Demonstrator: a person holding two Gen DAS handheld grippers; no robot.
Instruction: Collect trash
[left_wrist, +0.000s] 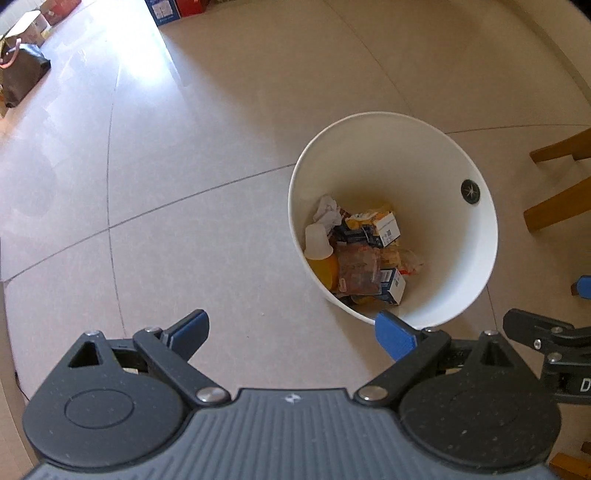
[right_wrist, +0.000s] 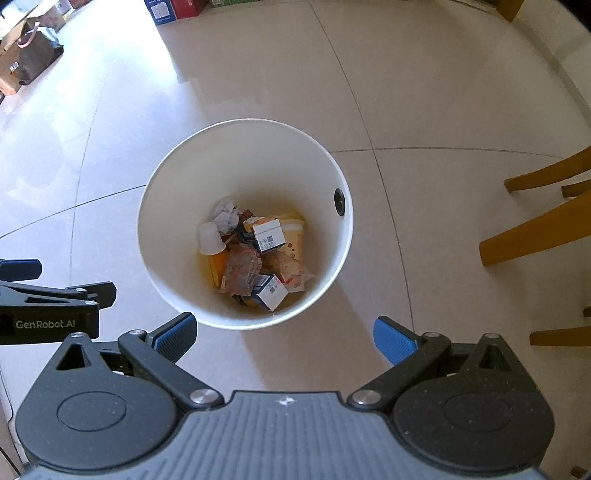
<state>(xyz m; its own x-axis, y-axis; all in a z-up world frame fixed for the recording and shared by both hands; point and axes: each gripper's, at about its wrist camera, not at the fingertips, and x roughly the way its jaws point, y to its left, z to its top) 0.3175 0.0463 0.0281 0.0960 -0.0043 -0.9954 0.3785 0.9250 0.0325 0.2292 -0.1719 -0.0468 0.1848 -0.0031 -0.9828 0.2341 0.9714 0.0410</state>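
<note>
Bin: trash inside, wrappers and cartons.
Floor: no litter seen nearby.
Left tongs: open, empty.
Right tongs: open, empty.

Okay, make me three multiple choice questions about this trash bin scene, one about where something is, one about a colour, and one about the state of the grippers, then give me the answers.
1. Where does the white cup lie?
A. On the floor beside the bin
B. Inside the bin, among the trash
C. Between the right gripper's jaws

2. What colour are the pads on the gripper jaws?
A. Blue
B. Red
C. Green

3. How do both grippers stand?
A. Both shut on trash
B. One open, one shut
C. Both open and empty

Answers:
1 B: the white cup rests at the bottom of the white trash bin, next to a crumpled paper and small boxes.
2 A: the pads are blue.
3 C: the left gripper and right gripper have jaws spread wide with nothing between them.
</note>
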